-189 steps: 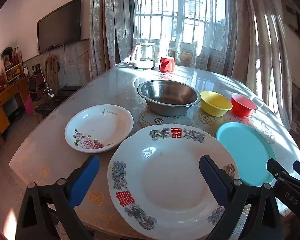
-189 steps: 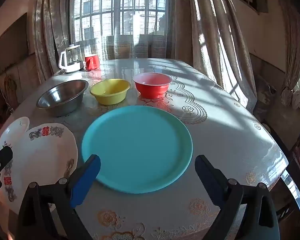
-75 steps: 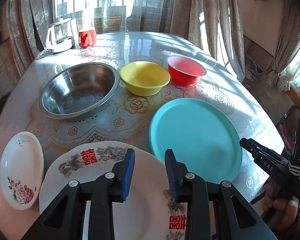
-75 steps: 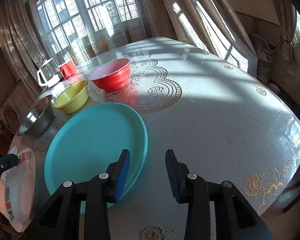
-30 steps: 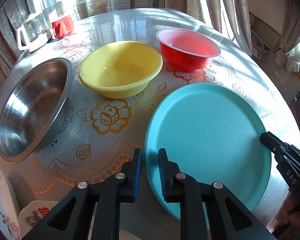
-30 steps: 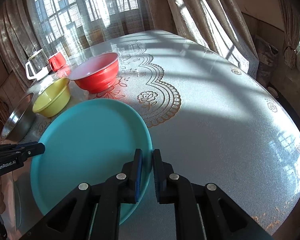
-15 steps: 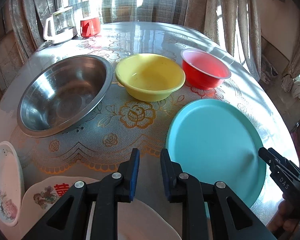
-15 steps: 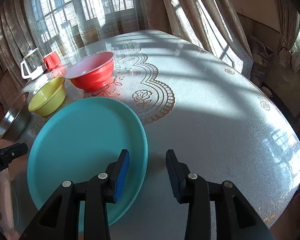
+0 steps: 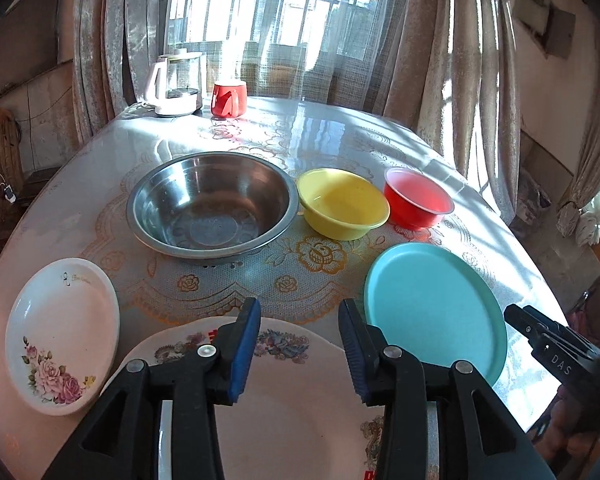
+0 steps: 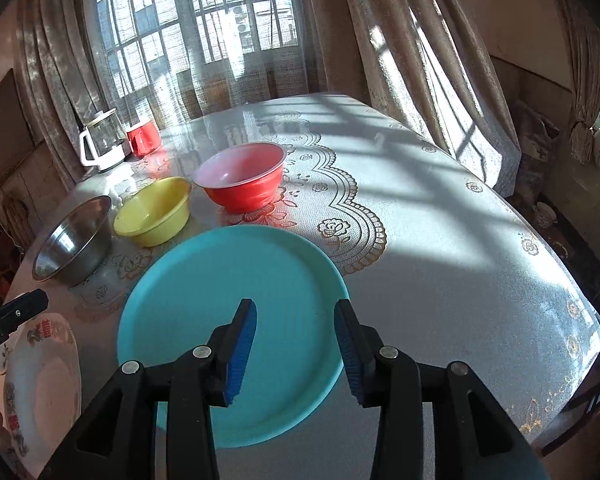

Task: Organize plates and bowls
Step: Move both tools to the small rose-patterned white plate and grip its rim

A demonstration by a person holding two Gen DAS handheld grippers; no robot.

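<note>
Left tongs (image 9: 300,344): jaws opening, blue pads apart, nothing between them. They hang over the far rim of the large patterned plate (image 9: 300,412), which fills the lower centre of the left wrist view.

Right tongs (image 10: 294,346): jaws opening, pads apart and gripping nothing. In the right wrist view they sit low centre, above the near right part of the turquoise plate (image 10: 220,296); the right pad lines up with the plate's rim, no contact visible.

Layout on the desk (image 10: 440,240), left wrist view:
- Small floral plate (image 9: 62,332), lower left, just beside the large patterned plate.
- Steel bowl (image 9: 212,208), centre, upright.
- Yellow bowl (image 9: 342,204), right of the steel bowl, rims close; touching or not, cannot tell.
- Red bowl (image 9: 418,204), right of the yellow one, very close to it.
- Turquoise plate, right of centre, flat on the desk, in front of the red bowl.
- Kettle (image 9: 176,84) and red mug (image 9: 229,98), upper centre-left at the far desk edge, side by side.

Tip of the right tongs enters the left wrist view at the lower right edge, beyond the turquoise plate. Tip of the left tongs shows at the left edge of the right wrist view.
</note>
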